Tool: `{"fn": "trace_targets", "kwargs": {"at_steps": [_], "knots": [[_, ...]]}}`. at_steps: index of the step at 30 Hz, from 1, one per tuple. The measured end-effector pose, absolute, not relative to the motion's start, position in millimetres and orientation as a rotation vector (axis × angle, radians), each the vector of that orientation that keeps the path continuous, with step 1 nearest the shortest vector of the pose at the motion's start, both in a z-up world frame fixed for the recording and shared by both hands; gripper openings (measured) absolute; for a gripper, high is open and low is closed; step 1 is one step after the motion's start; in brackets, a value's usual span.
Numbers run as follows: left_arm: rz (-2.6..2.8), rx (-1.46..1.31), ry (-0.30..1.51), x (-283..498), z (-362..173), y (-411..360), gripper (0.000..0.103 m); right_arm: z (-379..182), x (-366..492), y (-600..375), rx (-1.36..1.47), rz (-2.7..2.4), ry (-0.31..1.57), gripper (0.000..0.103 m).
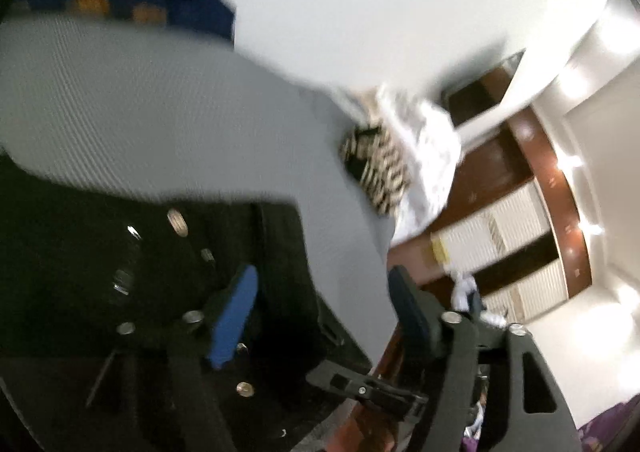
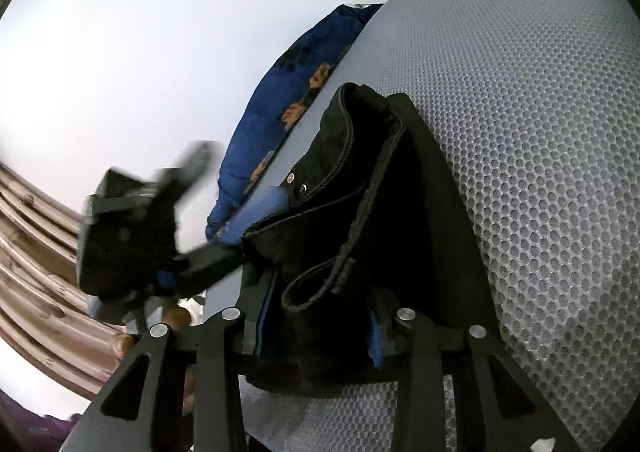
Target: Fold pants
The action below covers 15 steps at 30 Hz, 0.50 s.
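A grey honeycomb-mesh mattress filled the scene; a blue cushion with orange prints lay along its edge, a zebra-striped cloth beyond its far edge.

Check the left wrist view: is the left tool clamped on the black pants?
No. The left tool stands open, its blue pads apart with no fabric pinched, and the black pants lie beside them on the grey mesh surface.

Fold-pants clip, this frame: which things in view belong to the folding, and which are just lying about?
Part of the job:
black pants, bunched on the grey mesh surface
right gripper, clamped on the pants
left gripper, open, one finger over the pants

Lying about:
blue patterned cushion
striped fabric
white printed cloth
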State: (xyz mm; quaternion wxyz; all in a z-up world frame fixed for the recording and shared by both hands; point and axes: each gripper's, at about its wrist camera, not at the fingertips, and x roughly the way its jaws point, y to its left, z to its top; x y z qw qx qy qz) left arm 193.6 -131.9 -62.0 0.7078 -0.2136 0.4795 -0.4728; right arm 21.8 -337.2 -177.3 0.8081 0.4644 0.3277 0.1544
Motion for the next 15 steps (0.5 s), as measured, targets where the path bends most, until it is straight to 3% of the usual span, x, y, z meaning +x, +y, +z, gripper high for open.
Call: {"fn": "trace_targets", "kwargs": {"at_steps": [4, 8, 15], "knots": [[-0.923, -0.417, 0.941, 192, -44, -91, 0.085, -176, 9, -352, 1.043, 0.349, 0.662, 0.028], [-0.831, -0.320, 0.925, 187, -59, -66, 0.085, -174, 0, -357, 1.069, 0.335, 0.649, 0.027], [-0.748, -0.441, 1.011, 188, -103, -35, 0.085, -168, -20, -372, 1.033, 0.288, 0.659, 0.028]]}}
